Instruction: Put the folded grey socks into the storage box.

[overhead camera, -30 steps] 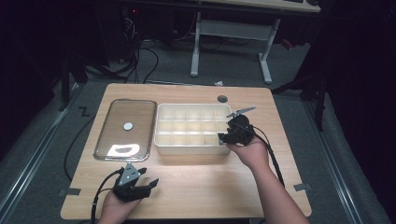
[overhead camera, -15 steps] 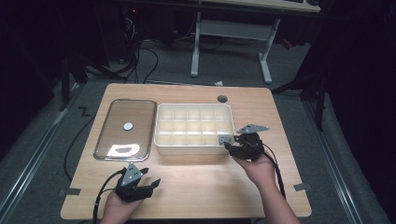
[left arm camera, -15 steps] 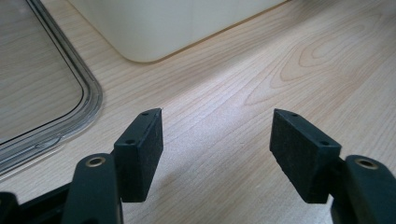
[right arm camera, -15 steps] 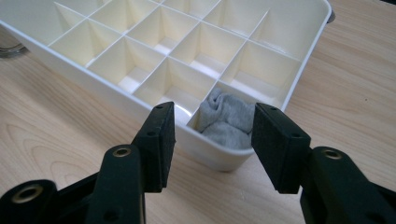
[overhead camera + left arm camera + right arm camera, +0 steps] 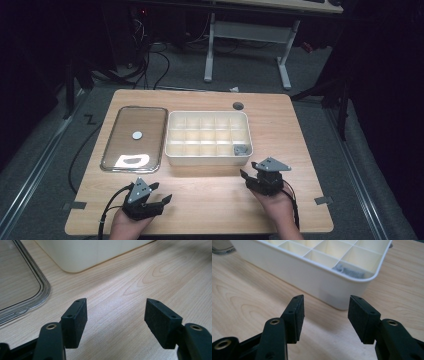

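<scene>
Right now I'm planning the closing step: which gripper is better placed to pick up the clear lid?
Left. The left gripper sits open just below the clear lid; the right gripper is across the divided box.

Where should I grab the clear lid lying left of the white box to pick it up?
Grip the clear lid by its raised metal-looking rim on the near short edge, coming in low from the person's side. It lies flat on the table, so only the rim offers a lip; the left gripper is nearest.

Table [image 5: 210, 200] brightly lit, surroundings dark — glare on clear lid [image 5: 131, 161], claw views sharp
</scene>
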`<state>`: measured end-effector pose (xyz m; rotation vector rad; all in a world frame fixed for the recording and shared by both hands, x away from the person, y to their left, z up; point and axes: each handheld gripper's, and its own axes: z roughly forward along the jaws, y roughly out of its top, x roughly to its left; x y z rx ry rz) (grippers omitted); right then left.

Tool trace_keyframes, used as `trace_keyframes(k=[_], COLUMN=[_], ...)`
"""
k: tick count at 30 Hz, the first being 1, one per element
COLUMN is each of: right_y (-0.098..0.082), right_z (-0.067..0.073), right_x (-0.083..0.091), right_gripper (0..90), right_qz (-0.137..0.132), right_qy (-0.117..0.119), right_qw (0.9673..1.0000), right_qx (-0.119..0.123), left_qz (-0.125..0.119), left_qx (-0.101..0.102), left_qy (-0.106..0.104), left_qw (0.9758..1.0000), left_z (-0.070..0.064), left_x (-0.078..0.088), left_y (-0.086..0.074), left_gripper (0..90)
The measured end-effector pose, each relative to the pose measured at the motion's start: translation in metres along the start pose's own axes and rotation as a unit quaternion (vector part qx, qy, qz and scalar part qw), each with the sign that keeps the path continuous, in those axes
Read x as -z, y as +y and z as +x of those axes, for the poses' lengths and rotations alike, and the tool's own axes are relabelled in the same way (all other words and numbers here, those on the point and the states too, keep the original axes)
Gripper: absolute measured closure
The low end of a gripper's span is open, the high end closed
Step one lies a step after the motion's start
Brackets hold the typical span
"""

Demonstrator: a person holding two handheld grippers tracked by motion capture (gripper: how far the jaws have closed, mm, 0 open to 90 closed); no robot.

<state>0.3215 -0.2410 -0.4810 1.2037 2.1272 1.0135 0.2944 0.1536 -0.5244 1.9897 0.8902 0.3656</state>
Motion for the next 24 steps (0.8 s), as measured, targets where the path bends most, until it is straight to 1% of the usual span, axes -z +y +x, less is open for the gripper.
trace_keyframes(k=[1, 2, 4, 5, 6, 7, 8, 9, 10, 11, 12, 13, 16, 18, 21, 24], right_y=[-0.008, -0.008, -0.022, -0.027, -0.038, -0.051, -0.051, -0.055, -0.062, -0.062, -0.064, -0.063, -0.057, -0.056, -0.056, -0.056], right_z=[0.007, 0.007, 0.016, 0.019, 0.024, 0.027, 0.027, 0.027, 0.026, 0.026, 0.025, 0.024, 0.024, 0.025, 0.027, 0.027], right_x=[0.000, 0.000, 0.003, 0.005, 0.010, 0.014, 0.014, 0.013, 0.012, 0.012, 0.011, 0.010, 0.008, 0.007, 0.005, 0.005], right_gripper=[46.3, 46.3, 45.6, 45.6, 46.5, 46.4, 46.4, 46.0, 46.5, 46.5, 46.5, 46.4, 46.2, 46.3, 46.5, 46.5], right_qz=[0.000, 0.000, -0.007, -0.012, -0.029, -0.029, -0.029, -0.016, -0.009, -0.009, -0.001, 0.000, -0.014, -0.015, -0.010, -0.012], right_qy=[0.003, 0.003, 0.000, -0.002, -0.006, 0.004, 0.004, 0.017, 0.009, 0.009, 0.015, 0.014, 0.009, 0.009, 0.009, 0.008], right_qw=[1.0000, 1.0000, 0.9999, 0.9999, 0.9996, 0.9994, 0.9994, 0.9996, 0.9999, 0.9999, 0.9997, 0.9996, 0.9997, 0.9996, 0.9998, 0.9998], right_qx=[0.002, 0.002, 0.008, 0.006, -0.005, -0.019, -0.019, -0.013, -0.011, -0.011, -0.019, -0.025, -0.020, -0.023, -0.017, -0.017], left_qz=[-0.001, 0.000, -0.002, -0.004, -0.005, -0.006, -0.006, -0.007, -0.005, -0.005, -0.005, -0.007, -0.008, -0.008, -0.009, -0.009], left_qx=[-0.001, -0.003, -0.004, -0.002, 0.000, 0.002, 0.003, 0.004, 0.008, 0.008, 0.010, 0.011, 0.012, 0.014, 0.018, 0.018], left_qy=[0.002, 0.003, 0.007, 0.008, 0.010, 0.011, 0.013, 0.015, 0.019, 0.019, 0.020, 0.021, 0.027, 0.028, 0.028, 0.027], left_qw=[1.0000, 1.0000, 1.0000, 1.0000, 0.9999, 0.9999, 0.9999, 0.9999, 0.9998, 0.9998, 0.9997, 0.9997, 0.9995, 0.9995, 0.9994, 0.9994], left_z=[-0.001, -0.002, -0.003, -0.004, -0.004, -0.004, -0.004, -0.004, -0.002, -0.002, -0.001, -0.001, 0.001, 0.002, 0.005, 0.005], left_x=[0.001, 0.001, 0.001, 0.002, 0.003, 0.003, 0.004, 0.004, 0.005, 0.005, 0.006, 0.006, 0.010, 0.011, 0.013, 0.014], left_y=[0.000, 0.000, 0.000, -0.001, -0.002, -0.002, -0.002, -0.003, -0.004, -0.004, -0.004, -0.004, -0.006, -0.007, -0.008, -0.008], left_gripper=[35.4, 35.4, 35.4, 35.4, 35.4, 35.4, 35.4, 35.4, 35.4, 35.4, 35.4, 35.4, 35.4, 35.4, 35.4, 35.4])
